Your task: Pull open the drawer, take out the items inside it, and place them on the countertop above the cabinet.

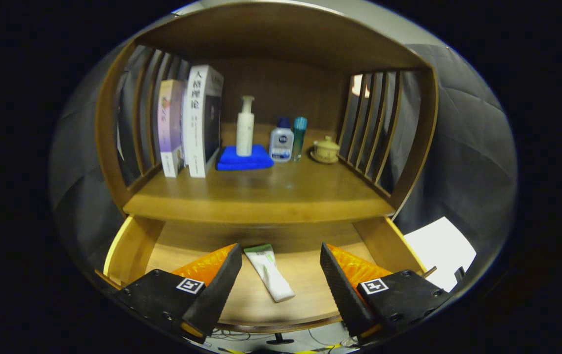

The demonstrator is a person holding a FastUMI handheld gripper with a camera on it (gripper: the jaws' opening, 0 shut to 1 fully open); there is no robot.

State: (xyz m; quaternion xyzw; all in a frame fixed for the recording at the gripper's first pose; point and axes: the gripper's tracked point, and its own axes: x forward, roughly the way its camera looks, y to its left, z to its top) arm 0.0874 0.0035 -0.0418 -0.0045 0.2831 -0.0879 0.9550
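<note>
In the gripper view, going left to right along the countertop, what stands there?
Purple book → white book → pump bottle on a blue cloth → white bottle → teal bottle → lidded cup. Nearer, a tube lies in the open drawer, between the open gripper's fingers.

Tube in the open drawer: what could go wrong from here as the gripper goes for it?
The tube lies flat and aslant in the drawer, between the open gripper fingers; closing across it may skid or roll it. The countertop overhangs the drawer's back, so lifting straight up might knock its edge. Bottles and a blue cloth crowd the back.
</note>
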